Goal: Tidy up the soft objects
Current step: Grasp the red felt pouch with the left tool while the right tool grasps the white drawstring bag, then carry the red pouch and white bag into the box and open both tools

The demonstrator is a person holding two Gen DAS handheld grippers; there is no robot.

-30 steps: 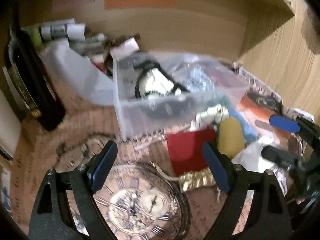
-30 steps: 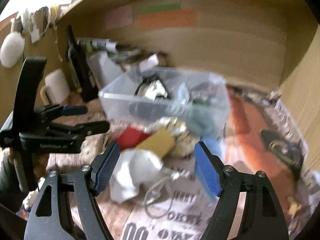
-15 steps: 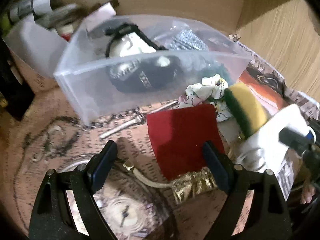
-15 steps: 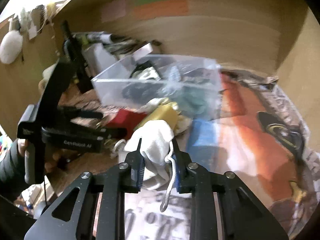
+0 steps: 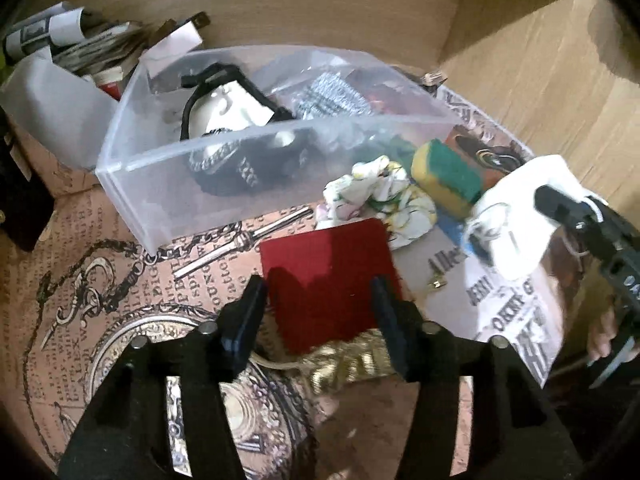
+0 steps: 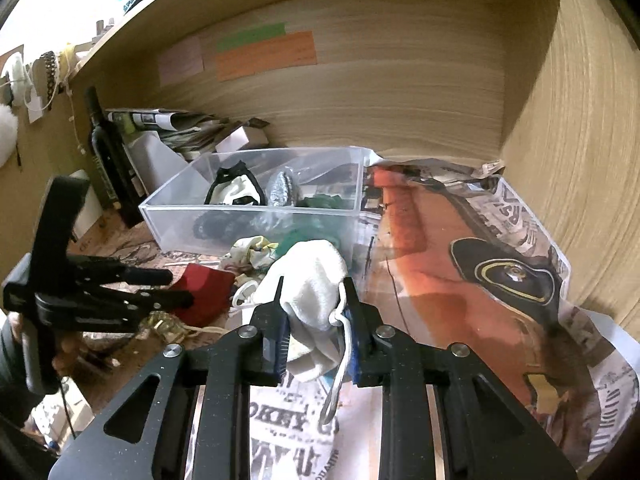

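My right gripper (image 6: 314, 308) is shut on a white drawstring pouch (image 6: 310, 280) and holds it lifted in front of the clear plastic bin (image 6: 256, 210); the pouch also shows in the left wrist view (image 5: 516, 208). My left gripper (image 5: 318, 300) is open, its fingers on either side of a red pouch with a gold top (image 5: 328, 276) lying on the printed paper. A yellow-green sponge (image 5: 446, 178) and a crumpled floral cloth (image 5: 380, 196) lie beside the bin (image 5: 132, 164), which holds a black-and-white item, a silver scrubber and green cloth.
A dark bottle (image 6: 106, 148) and stacked papers (image 6: 176, 128) stand at the back left. Wooden shelf walls close in at the back and right. Printed newspaper (image 6: 480, 264) covers the shelf floor.
My right gripper closed on the white pouch and lifted it. My left gripper moved forward over the red pouch and its fingers narrowed around it.
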